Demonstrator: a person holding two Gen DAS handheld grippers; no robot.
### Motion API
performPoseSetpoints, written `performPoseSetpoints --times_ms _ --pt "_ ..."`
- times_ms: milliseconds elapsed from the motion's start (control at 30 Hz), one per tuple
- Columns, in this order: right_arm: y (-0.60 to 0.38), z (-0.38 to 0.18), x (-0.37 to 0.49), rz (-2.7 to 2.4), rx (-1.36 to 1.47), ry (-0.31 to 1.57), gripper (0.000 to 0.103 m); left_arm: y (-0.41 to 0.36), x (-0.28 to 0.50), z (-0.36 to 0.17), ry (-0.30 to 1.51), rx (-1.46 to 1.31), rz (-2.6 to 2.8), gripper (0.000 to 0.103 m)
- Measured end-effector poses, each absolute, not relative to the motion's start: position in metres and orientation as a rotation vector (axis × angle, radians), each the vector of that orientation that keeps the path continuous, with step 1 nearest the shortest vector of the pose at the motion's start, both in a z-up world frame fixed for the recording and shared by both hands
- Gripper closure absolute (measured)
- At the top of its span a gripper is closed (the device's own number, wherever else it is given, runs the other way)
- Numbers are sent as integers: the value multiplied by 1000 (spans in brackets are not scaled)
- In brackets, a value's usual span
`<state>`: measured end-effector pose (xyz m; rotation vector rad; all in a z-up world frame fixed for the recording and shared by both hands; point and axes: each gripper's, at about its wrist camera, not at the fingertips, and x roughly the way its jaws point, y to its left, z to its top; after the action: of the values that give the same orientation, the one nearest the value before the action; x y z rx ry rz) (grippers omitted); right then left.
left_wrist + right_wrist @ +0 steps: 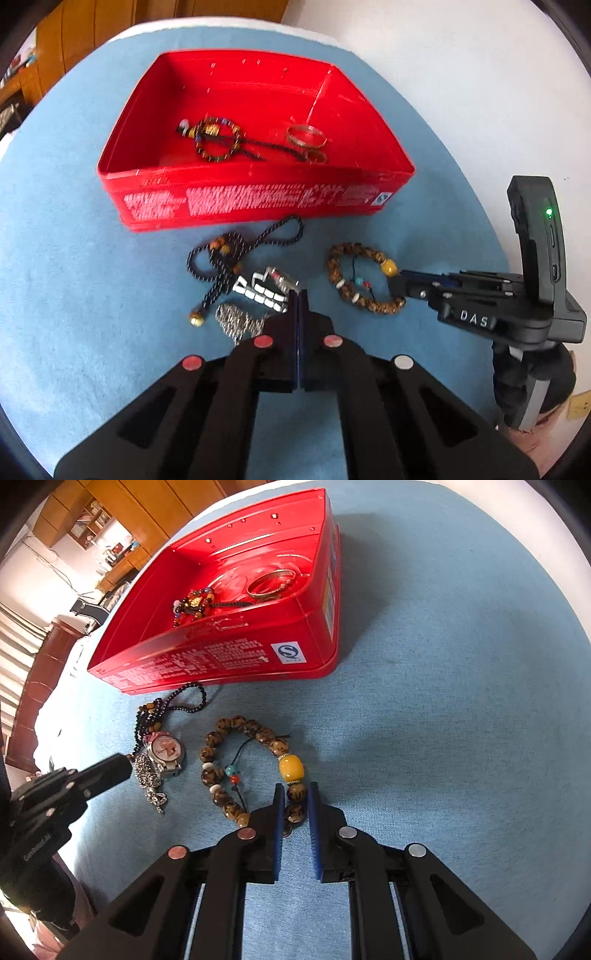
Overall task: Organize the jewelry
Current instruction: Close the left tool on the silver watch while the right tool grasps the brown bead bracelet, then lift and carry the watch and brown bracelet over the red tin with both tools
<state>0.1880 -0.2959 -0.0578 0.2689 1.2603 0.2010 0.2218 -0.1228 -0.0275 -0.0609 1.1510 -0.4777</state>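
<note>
Right wrist view: our right gripper (pixel 295 801) straddles the near arc of the brown wooden-bead bracelet with a yellow amber-like bead (pixel 255 768), its blue-padded fingers (pixel 279 812) either side of two dark beads. A narrow gap shows on each side of the beads (contact is hard to judge, so we cannot tell whether the strand is pinched yet). The bracelet lies flat on the blue cloth (pixel 443 701), near the front of the red rectangular plastic box (pixel 236 653), where a beaded charm bracelet (pixel 192 603) and a metal bangle (pixel 271 583) already lie.

From the left wrist, our left gripper (pixel 298 295) has its jaws pressed together with nothing visibly between them, tips at the edge of a pile: a watch with a white-link band (pixel 266 288), a silver chain (pixel 236 321) and a long black bead necklace with a tassel (pixel 229 258).

We judge the risks as these. Round beads could roll out from between flat pads if the grip lands on a bead's curve, dropping the bracelet short of the box. Its thin cord with small coloured beads (pixel 234 771) could trail and catch the box's front wall. On the left, the chain, watch and necklace overlap, so lifting one could drag the others across the cloth.
</note>
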Motion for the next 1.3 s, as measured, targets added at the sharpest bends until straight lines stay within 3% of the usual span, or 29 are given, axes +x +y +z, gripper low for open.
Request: performPoseSetpoints --times_ms 167,267,467,967,1033,1067,1300 --pt "-294 -57 188 197 266 1263 90 -123 227 -40 1222 -75 -433 100" --pt "-293 -57 188 198 265 1263 89 -125 237 -49 1262 -86 -411 77" --pt "-293 -58 189 206 260 1261 89 -125 251 -57 1278 -121 -382 62" --pt "-296 -60 189 226 273 1254 88 -144 293 -82 1288 -223 -318 65" --pt "-296 -60 189 225 272 1254 88 -152 298 -84 1274 -193 -310 71" --pt "-295 -60 188 225 271 1253 88 -155 301 -85 1267 -177 -304 81" --pt "-297 -59 190 221 289 1261 88 -154 294 -89 1266 -187 -372 83"
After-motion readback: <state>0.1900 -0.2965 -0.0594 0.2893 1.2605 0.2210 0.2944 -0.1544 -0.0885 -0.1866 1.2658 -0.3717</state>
